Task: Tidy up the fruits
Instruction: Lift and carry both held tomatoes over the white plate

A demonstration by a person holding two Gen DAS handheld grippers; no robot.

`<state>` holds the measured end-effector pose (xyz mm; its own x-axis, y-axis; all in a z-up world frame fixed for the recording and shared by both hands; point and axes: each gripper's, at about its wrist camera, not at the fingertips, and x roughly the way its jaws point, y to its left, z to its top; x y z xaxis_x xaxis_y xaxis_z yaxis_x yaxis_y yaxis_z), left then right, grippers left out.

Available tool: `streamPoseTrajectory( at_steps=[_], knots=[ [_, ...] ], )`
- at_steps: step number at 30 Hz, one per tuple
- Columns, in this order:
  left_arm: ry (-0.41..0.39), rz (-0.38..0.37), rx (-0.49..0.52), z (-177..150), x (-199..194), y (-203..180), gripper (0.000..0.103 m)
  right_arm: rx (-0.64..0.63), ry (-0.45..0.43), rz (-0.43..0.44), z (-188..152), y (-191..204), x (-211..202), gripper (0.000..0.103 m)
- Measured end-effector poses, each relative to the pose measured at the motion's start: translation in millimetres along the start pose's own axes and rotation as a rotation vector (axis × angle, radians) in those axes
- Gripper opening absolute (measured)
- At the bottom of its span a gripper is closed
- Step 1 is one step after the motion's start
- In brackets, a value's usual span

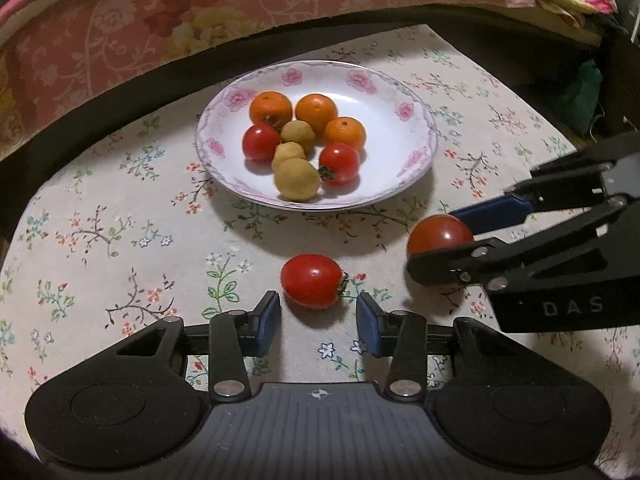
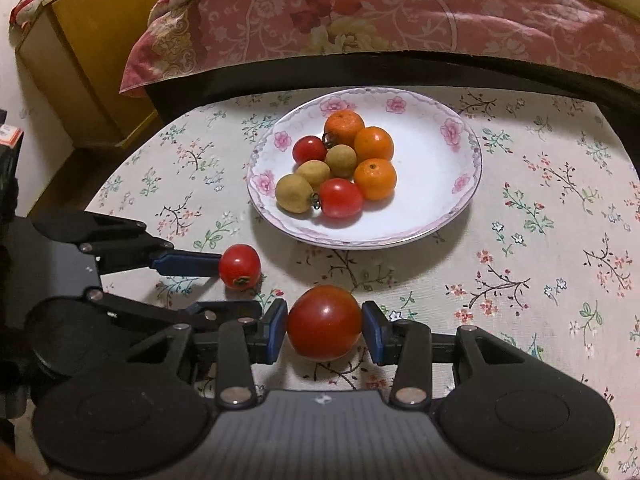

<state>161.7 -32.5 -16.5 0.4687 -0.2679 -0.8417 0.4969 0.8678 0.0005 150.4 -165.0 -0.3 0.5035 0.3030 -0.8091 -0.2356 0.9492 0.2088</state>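
A white plate with pink flowers holds three oranges, two red tomatoes and three tan round fruits. My right gripper is shut on a large red tomato, with both blue pads against its sides, just over the cloth. A smaller tomato lies on the cloth at the tips of my left gripper. Its jaws are open, and a gap shows on the tomato's right side.
The table carries a floral cloth. Beyond its far edge runs a dark bed frame under a pink floral quilt. A wooden cabinet stands at the far left. The two grippers are close side by side.
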Motion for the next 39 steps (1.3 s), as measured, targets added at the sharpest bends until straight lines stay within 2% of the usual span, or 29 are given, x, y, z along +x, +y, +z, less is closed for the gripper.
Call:
streamPoseTrajectory(
  at_steps=[9,11,13,23,28,39],
  knots=[
    [-0.011,0.022,-0.013,2.8,4.6,1.6,0.053,0.003,0.000,-0.001,-0.1,-0.1,0.2,0.034],
    [-0.012,0.028,-0.010,2.6,4.2,0.2,0.051,0.004,0.000,0.000,0.0,-0.1,0.1,0.034],
    [-0.013,0.035,-0.009,3.0,3.4,-0.4,0.044,0.003,0.000,-0.001,-0.2,0.2,-0.2,0.034],
    [-0.014,0.048,-0.018,1.2,-1.1,2.0,0.047,-0.015,-0.002,-0.016,0.3,3.8,0.8,0.035],
    [-0.008,0.047,-0.003,-0.9,-1.7,0.2,0.040,-0.014,-0.002,-0.014,0.4,3.4,0.8,0.034],
    [-0.032,0.037,-0.010,0.5,-9.9,-1.7,0.039,-0.043,-0.029,-0.019,1.5,9.2,-3.2,0.034]
  ],
)
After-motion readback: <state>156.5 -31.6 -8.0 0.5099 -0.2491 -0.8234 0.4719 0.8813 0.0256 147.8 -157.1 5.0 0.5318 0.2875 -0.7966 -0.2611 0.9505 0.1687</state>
